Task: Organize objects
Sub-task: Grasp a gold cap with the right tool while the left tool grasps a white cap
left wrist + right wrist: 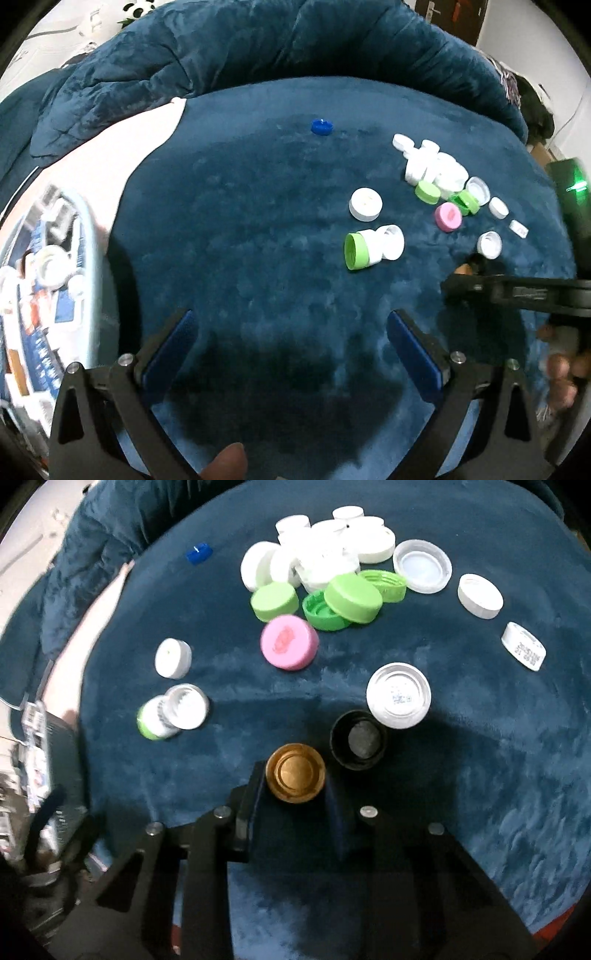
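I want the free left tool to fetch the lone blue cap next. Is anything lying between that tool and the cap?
Nothing visible does. The left tool hangs open over bare dark blue plush fabric, and the small round blue plastic cap sits alone straight ahead. The nearest caps, a white plastic cap and a green-and-white pair, lie off to the right.

A dark-blue plush blanket (461,775) carries scattered bottle caps: a white heap (325,550) at twelve o'clock, green caps (352,596), a pink cap (289,641) centrally, a black cap (357,740).

A home bedroom: a plush blue blanket (258,258), a rumpled quilt (221,48), a panda toy (138,9).
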Tool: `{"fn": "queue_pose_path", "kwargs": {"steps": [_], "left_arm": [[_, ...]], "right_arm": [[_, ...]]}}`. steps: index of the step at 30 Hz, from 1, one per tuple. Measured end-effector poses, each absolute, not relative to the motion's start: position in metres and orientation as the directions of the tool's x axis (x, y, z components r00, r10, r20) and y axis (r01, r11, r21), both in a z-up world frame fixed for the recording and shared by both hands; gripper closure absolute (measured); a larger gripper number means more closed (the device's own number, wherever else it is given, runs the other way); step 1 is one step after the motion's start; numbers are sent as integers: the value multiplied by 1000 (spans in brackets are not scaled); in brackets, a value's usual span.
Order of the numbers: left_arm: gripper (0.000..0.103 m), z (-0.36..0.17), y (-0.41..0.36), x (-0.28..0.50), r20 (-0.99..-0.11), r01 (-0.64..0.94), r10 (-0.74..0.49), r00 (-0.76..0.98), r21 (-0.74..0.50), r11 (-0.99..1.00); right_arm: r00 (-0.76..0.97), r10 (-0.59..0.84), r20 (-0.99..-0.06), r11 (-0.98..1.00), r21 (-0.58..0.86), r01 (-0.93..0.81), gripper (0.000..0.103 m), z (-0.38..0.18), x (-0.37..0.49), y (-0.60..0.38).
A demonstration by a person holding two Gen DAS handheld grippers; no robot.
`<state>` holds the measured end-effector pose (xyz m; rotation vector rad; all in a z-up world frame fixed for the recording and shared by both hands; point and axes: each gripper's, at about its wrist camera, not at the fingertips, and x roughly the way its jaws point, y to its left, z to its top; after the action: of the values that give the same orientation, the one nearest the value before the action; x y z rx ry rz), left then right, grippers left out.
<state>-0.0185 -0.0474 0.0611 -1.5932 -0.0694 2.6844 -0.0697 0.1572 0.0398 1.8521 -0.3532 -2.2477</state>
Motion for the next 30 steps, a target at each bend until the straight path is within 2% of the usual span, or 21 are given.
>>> {"fn": "queue_pose_path", "kwargs": {"steps": [2, 6, 11, 15, 18, 22, 26, 28, 30], "left_arm": [[1, 54, -41, -28, -880, 0, 27, -474, -30, -1000], [1, 50, -30, -51, -869, -5, 72, -490, -79, -997], [1, 33, -22, -77, -888, -26, 32, -458, -22, -999], [1, 26, -44, -75, -898, 74, -59, -436, 30, -997], [1, 32, -59, -62, -883, 133, -78, -463, 17, -991], [1, 47, -34, -53, -850, 8, -6, -526, 2, -1000], [2, 47, 6, -58, -836, -142, 32, -548, 56, -988], [5, 45, 24, -65, -825, -205, 28, -564, 107, -973], [8, 39, 32, -73, -832, -249, 51, -553, 106, -963]], "right_arm": [[-188, -337, -922, -938, 345, -14, 72, 43, -67, 161], [-178, -343, -922, -936, 353, -22, 72, 43, -63, 163], [-169, -348, -922, -933, 359, -37, 72, 38, -59, 168], [-165, -354, -921, -930, 365, -42, 72, 36, -69, 165], [-166, -359, -918, -927, 371, -49, 72, 36, -68, 167], [-171, -357, -918, -927, 370, -53, 72, 36, -65, 169], [-175, -349, -921, -929, 364, -63, 72, 38, -64, 170], [-177, -338, -924, -932, 356, -76, 72, 40, -62, 174], [-179, -328, -927, -932, 349, -99, 72, 39, -61, 180]]}}
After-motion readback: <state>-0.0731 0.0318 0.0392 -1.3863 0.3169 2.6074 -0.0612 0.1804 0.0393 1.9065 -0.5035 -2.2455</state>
